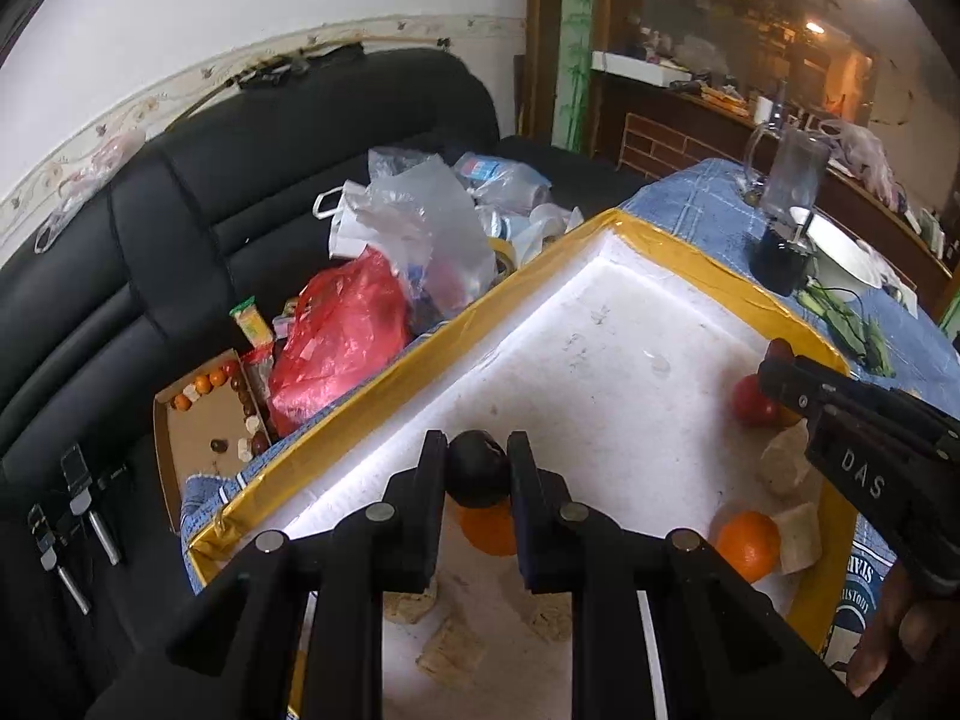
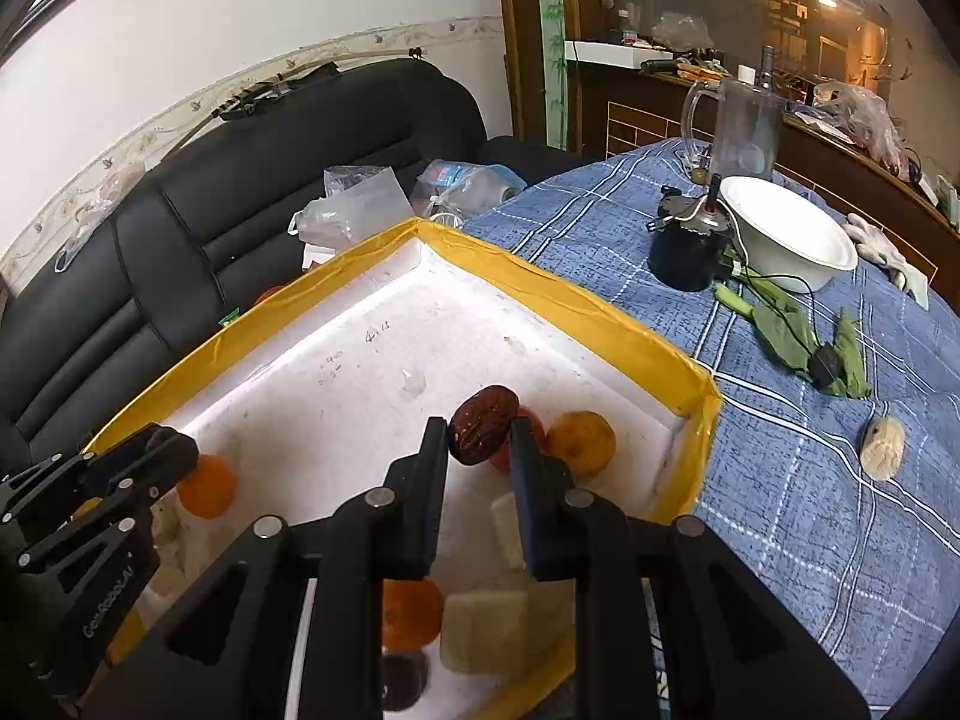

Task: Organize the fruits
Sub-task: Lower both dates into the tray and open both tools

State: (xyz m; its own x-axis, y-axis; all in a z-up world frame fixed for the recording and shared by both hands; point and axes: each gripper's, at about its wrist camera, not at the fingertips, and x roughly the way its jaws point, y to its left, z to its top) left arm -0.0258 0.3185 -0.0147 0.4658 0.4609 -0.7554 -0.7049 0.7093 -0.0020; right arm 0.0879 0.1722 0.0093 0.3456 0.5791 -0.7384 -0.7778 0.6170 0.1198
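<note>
A white foam box with a yellow taped rim (image 1: 690, 252) (image 2: 576, 294) sits on the blue checked tablecloth. My left gripper (image 1: 478, 462) is shut on a dark round fruit (image 1: 478, 468) above the box, over an orange (image 1: 489, 531). My right gripper (image 2: 480, 438) is shut on a dark brown wrinkled fruit (image 2: 483, 423) above the box's right side. It also shows in the left wrist view (image 1: 774, 369). In the box lie oranges (image 1: 747, 543) (image 2: 207, 486) (image 2: 411, 612), a yellow-orange fruit (image 2: 581, 443), a red fruit (image 1: 750, 401) and pale foam chunks (image 1: 786, 465) (image 2: 483, 630).
A black sofa (image 1: 240, 180) behind the box holds plastic bags (image 1: 414, 222), a red bag (image 1: 342, 342) and a cardboard tray of sweets (image 1: 210, 420). On the tablecloth (image 2: 780, 510) stand a white bowl (image 2: 786, 234), a clear jug (image 2: 744, 126), a black motor (image 2: 684, 252), green scraps (image 2: 786, 330) and a pale lump (image 2: 882, 447).
</note>
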